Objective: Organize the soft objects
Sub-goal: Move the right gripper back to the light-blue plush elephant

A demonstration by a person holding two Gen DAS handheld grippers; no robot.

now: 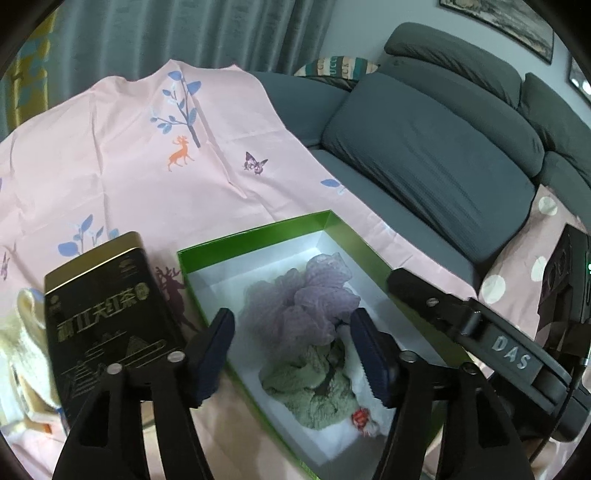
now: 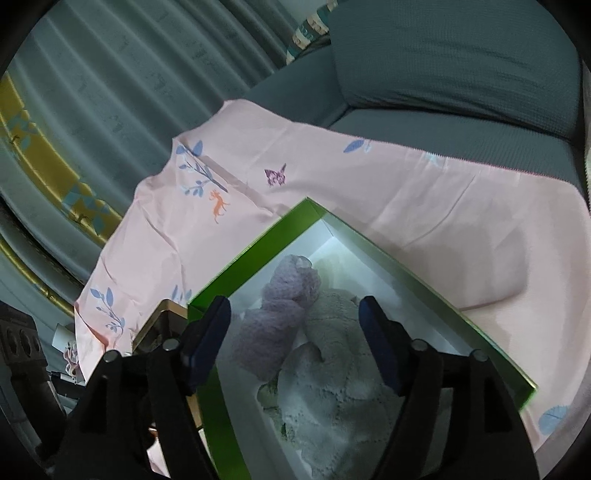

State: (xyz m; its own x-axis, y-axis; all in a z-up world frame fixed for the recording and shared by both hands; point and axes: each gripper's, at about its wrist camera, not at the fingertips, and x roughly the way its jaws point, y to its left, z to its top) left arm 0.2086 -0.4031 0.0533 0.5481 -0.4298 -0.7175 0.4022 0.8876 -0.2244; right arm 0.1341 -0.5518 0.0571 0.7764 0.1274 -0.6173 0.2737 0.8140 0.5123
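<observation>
Two grippers, left gripper [image 1: 291,354] and right gripper [image 2: 295,343], jaws wide, empty, above green box [image 1: 258,236]; purple mesh puff [image 1: 310,295] at 12 o'clock of green cloth [image 1: 317,398], possibly towel.

Sofa: a dark grey fabric sofa [image 1: 436,155] with thick cushions, on the right.
Curtain: grey-green pleated curtain [image 1: 184,33] behind, with a yellow patterned band [image 2: 44,147].
Wall: pale wall, a dark-framed picture [image 1: 502,22] above the sofa.
Light: soft, dim daylight.
</observation>
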